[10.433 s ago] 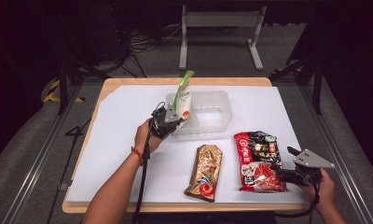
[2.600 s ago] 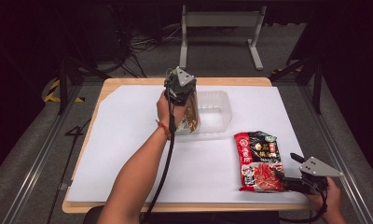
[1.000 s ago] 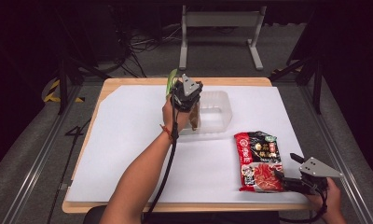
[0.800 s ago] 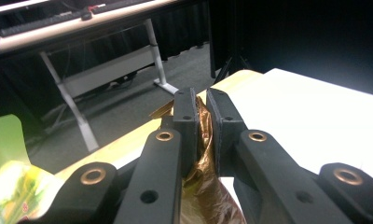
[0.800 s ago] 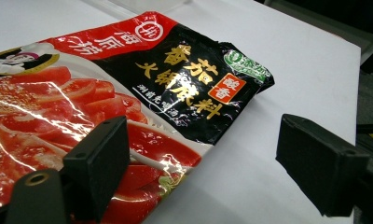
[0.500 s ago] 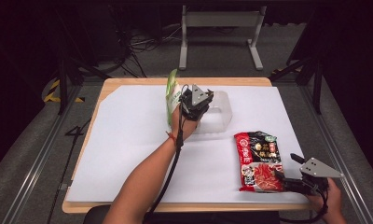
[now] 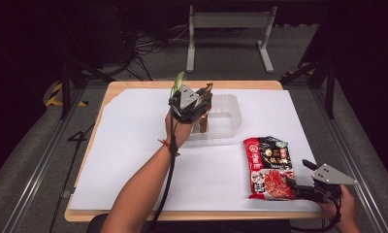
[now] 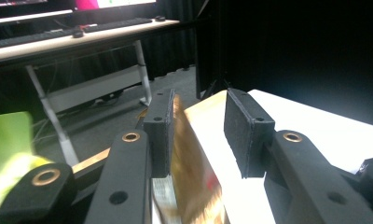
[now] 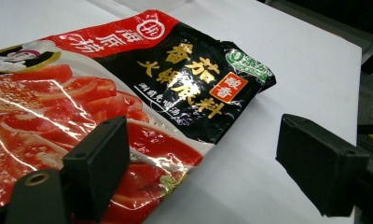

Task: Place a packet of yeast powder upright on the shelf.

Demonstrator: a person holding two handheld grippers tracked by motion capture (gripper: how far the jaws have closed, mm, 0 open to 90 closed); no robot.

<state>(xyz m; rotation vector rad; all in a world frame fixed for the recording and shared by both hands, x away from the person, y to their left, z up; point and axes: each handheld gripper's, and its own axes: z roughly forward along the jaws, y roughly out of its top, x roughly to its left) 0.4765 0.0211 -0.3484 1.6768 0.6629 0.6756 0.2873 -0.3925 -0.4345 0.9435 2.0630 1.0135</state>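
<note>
My left gripper [image 7: 202, 104] hovers over the clear plastic container [image 7: 229, 112] near the table's back. A brown-gold packet [image 8: 194, 172] stands upright between its jaws, and its lower end [image 7: 202, 125] reaches into the container. The jaws have just been opening: the packet leans on the left pad [image 8: 160, 126], with a gap to the right one. A green packet [image 7: 177, 80] stands just behind the gripper. My right gripper [image 7: 301, 177] rests open at the front right, its left jaw over the corner of a red and black packet [image 9: 128, 84].
White paper [image 7: 134, 145] covers the wooden table. The red and black packet [image 7: 269, 165] lies flat right of centre. Beyond the table's far edge stands a metal frame [image 7: 228, 19] on the floor, with cables beside it.
The left jaws have parted, so the brown-gold packet is no longer pinched. The left hand has shifted slightly left above the container. The right gripper has stayed still.
</note>
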